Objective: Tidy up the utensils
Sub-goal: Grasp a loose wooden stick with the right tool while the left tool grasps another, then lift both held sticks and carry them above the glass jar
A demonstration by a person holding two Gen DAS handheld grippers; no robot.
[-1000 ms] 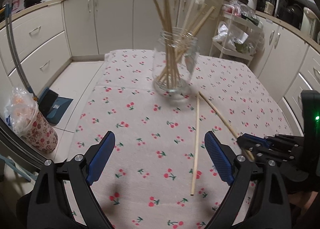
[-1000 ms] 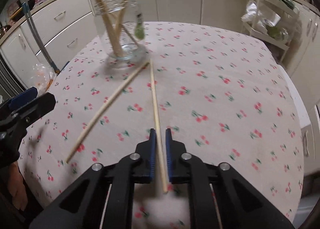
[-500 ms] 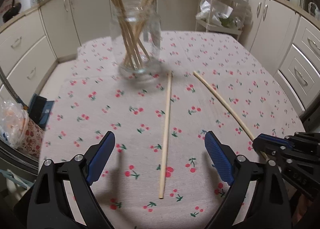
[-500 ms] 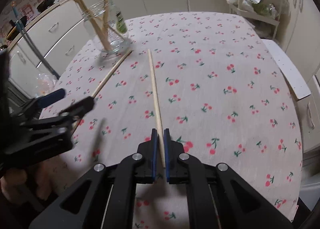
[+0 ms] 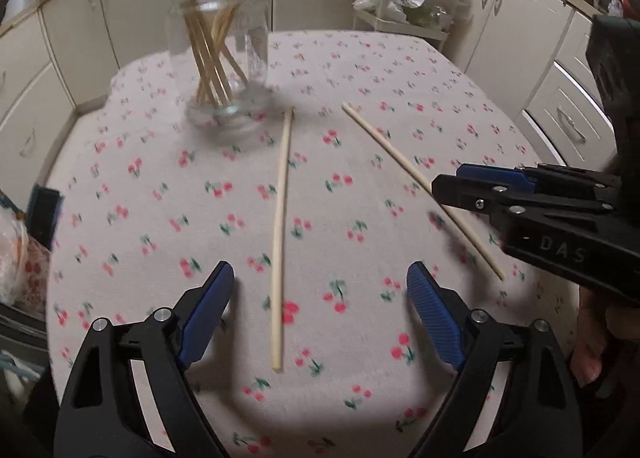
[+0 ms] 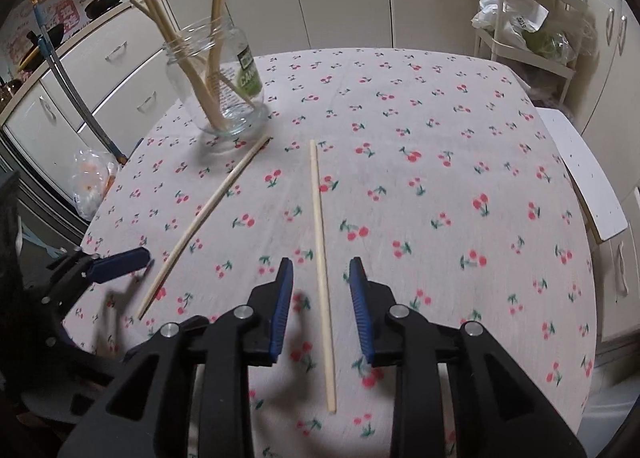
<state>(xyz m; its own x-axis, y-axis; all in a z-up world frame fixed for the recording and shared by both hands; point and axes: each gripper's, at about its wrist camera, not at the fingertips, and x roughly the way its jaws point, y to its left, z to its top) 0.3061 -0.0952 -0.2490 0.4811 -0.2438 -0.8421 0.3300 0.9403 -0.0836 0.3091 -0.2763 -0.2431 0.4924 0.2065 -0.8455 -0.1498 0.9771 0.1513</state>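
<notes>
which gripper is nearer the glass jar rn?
Left, though neither is close. The left gripper faces the glass jar across bare cloth, open over one chopstick. The right gripper, opening over the other chopstick, sits further back.

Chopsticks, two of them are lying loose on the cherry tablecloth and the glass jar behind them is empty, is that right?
Not quite: the glass jar is not empty. The right wrist view shows several chopsticks standing in it. The rest holds: two loose chopsticks, one and another, lie on the cherry tablecloth.
</notes>
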